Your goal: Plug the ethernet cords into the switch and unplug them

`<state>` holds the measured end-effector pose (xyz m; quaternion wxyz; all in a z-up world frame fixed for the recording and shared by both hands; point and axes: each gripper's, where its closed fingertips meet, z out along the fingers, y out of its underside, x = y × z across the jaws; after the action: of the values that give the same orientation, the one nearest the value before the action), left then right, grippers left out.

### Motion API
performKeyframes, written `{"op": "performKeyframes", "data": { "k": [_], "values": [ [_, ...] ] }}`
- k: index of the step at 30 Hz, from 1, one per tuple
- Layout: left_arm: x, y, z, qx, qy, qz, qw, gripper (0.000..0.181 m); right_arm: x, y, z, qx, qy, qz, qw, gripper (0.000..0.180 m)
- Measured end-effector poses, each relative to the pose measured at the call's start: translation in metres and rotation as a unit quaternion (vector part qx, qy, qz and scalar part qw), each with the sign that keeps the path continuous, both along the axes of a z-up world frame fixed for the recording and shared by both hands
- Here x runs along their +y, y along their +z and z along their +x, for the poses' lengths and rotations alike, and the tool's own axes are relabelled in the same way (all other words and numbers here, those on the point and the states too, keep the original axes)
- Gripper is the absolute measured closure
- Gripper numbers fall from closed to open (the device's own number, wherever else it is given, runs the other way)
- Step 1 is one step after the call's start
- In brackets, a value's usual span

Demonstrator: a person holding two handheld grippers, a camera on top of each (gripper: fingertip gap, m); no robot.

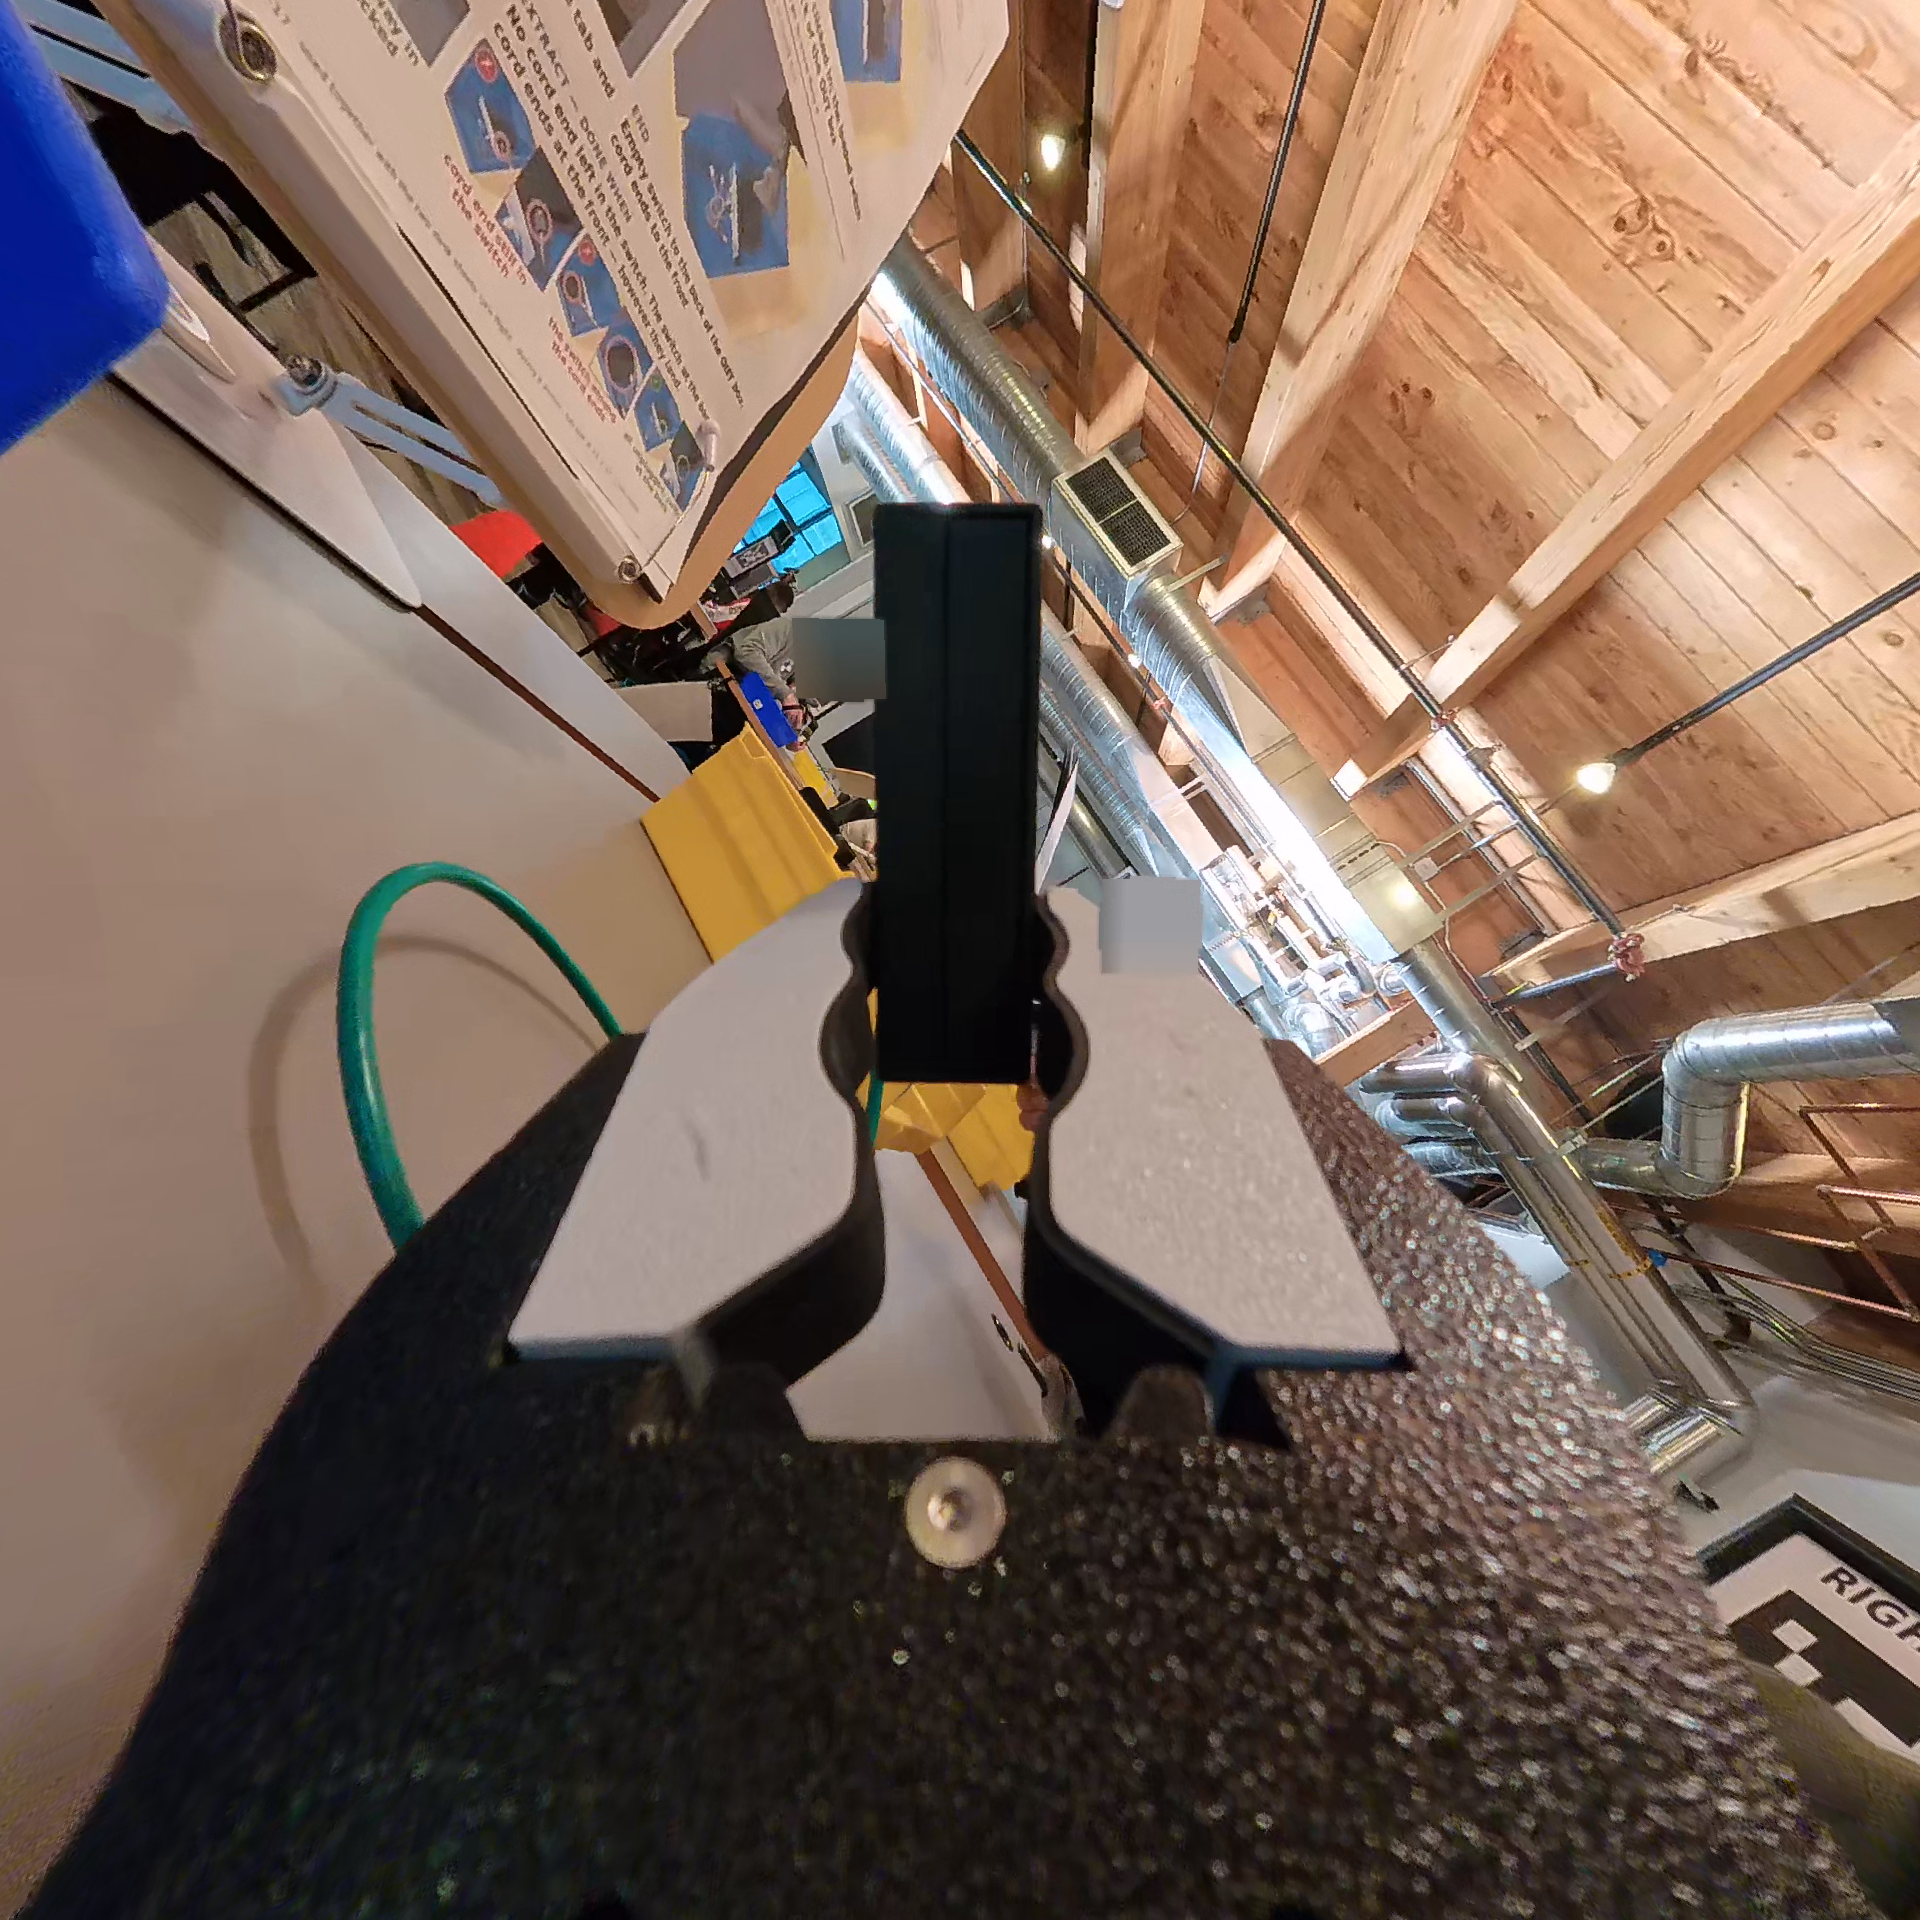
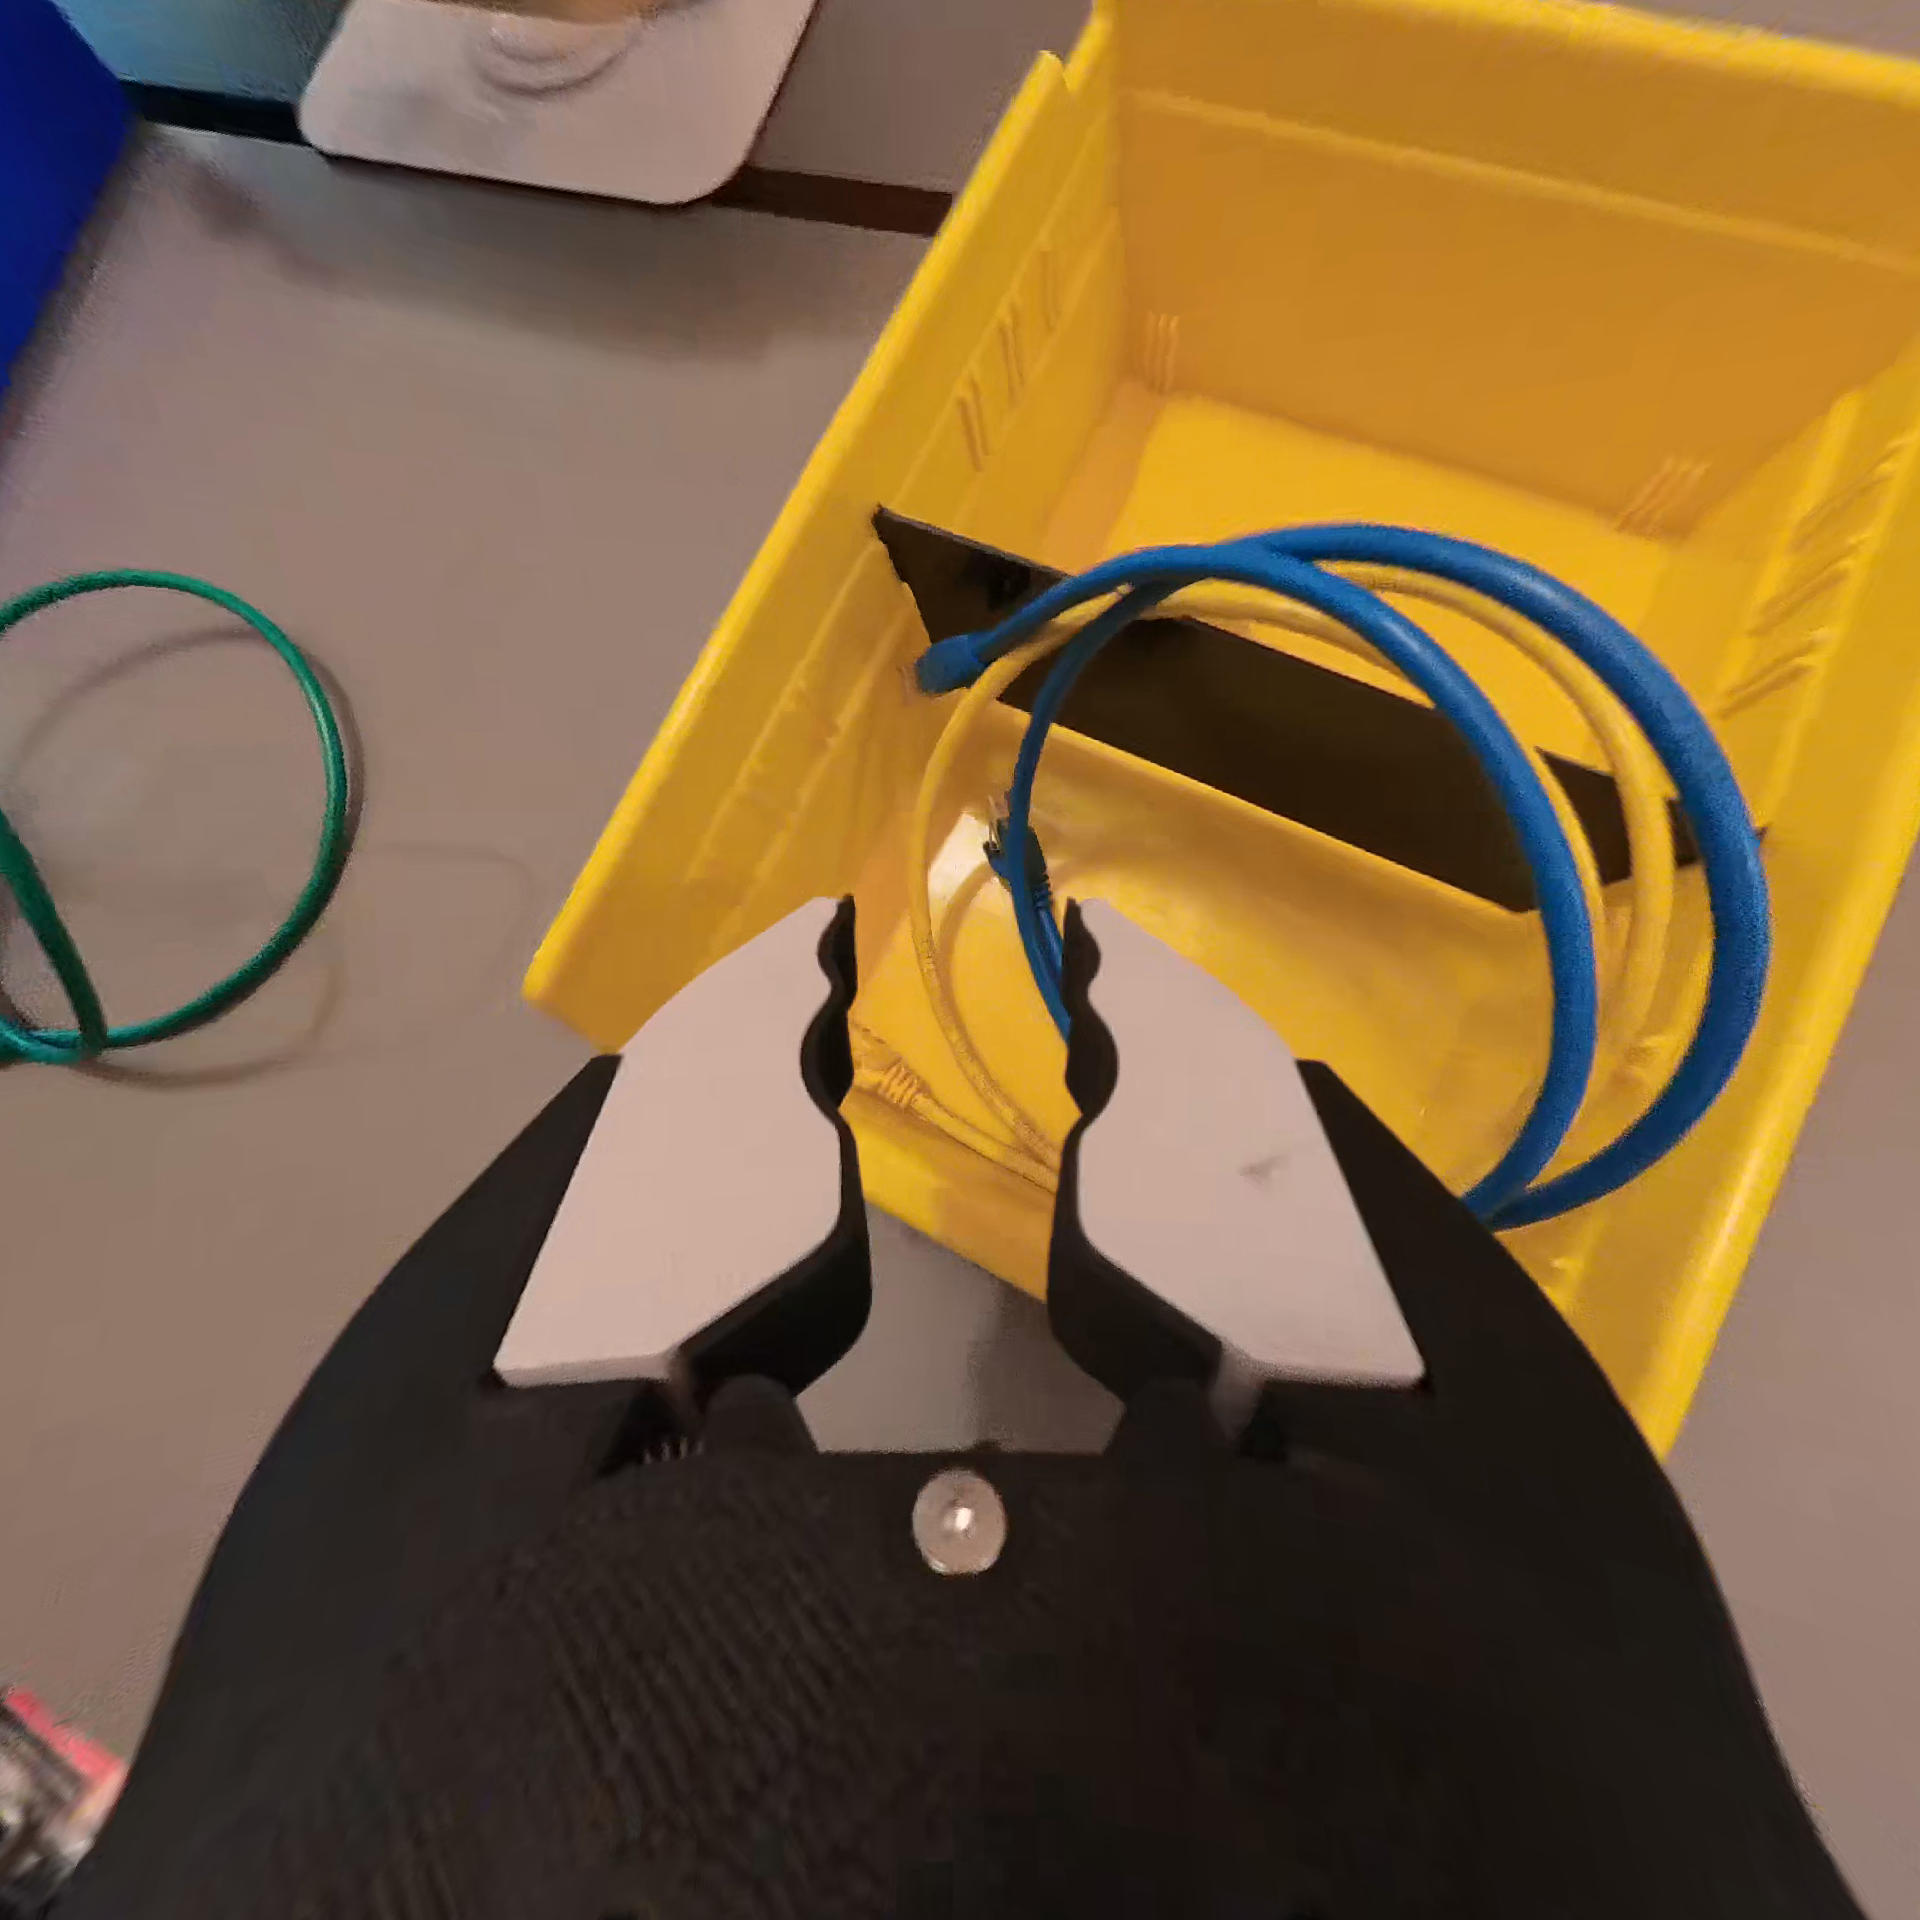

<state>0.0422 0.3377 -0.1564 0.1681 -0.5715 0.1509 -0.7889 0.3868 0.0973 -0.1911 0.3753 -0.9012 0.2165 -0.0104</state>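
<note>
My left gripper (image 1: 954, 940) is shut on a flat black switch (image 1: 954, 769), held edge-on and raised off the table. A green ethernet cord (image 1: 364, 1039) loops on the table to its left; it also shows in the right wrist view (image 2: 312, 748). My right gripper (image 2: 958, 935) is open and empty, just above the near rim of a yellow bin (image 2: 1351, 291). Inside the bin lie a coiled blue cord (image 2: 1558, 914) and a yellow cord (image 2: 940, 790), draped over a black divider (image 2: 1299, 748). One blue plug end (image 2: 1029, 883) hangs close to my right fingertips.
The grey table (image 2: 468, 468) carries a blue bin at the far left (image 2: 42, 187) and a white base plate (image 2: 561, 114). An instruction board (image 1: 665, 208) stands behind the table. A pink object (image 2: 52, 1766) sits at the lower left edge.
</note>
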Motion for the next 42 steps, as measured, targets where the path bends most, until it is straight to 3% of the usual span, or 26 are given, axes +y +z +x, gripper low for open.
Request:
{"op": "performKeyframes", "data": {
  "k": [3, 5, 9, 12, 16, 19, 21, 27, 30, 42],
  "values": [
    [-0.004, 0.003, 0.001, -0.003, -0.008, 0.006, 1.0, 0.154, 0.012, 0.035, -0.027, -0.078, 0.023, 0.053, 0.995, 0.126],
    [-0.009, 0.005, 0.002, -0.004, -0.019, 0.009, 1.0, 0.154, 0.03, 0.065, -0.078, -0.104, 0.059, 0.128, 0.985, 0.118],
    [-0.024, 0.007, 0.008, -0.02, -0.059, -0.02, 0.998, 0.155, 0.068, 0.086, -0.236, 0.035, 0.18, 0.289, 0.94, 0.132],
    [-0.037, 0.005, 0.012, -0.032, -0.091, -0.065, 0.993, 0.155, 0.101, 0.073, -0.292, 0.133, 0.145, 0.384, 0.902, 0.136],
    [-0.055, 0.003, 0.018, -0.043, -0.127, -0.113, 0.985, 0.154, 0.139, 0.047, -0.301, 0.241, 0.07, 0.445, 0.86, 0.133],
    [-0.068, 0.001, 0.023, -0.036, -0.14, -0.118, 0.982, 0.154, 0.151, 0.033, -0.288, 0.233, 0.018, 0.459, 0.857, 0.13],
    [-0.074, 0.0, 0.025, -0.033, -0.146, -0.115, 0.982, 0.154, 0.152, 0.033, -0.286, 0.243, 0.015, 0.468, 0.85, 0.141],
    [-0.085, -0.009, 0.032, -0.015, -0.151, -0.108, 0.982, 0.154, 0.15, 0.029, -0.281, 0.25, 0.005, 0.482, 0.84, 0.146],
    [-0.091, -0.014, 0.035, -0.003, -0.152, -0.098, 0.983, 0.154, 0.148, 0.03, -0.28, 0.263, 0.007, 0.5, 0.825, 0.165],
    [-0.1, -0.022, 0.039, 0.049, -0.152, 0.019, 0.987, 0.154, 0.139, 0.02, -0.277, 0.308, -0.026, 0.518, 0.798, 0.165]
  ]
}}
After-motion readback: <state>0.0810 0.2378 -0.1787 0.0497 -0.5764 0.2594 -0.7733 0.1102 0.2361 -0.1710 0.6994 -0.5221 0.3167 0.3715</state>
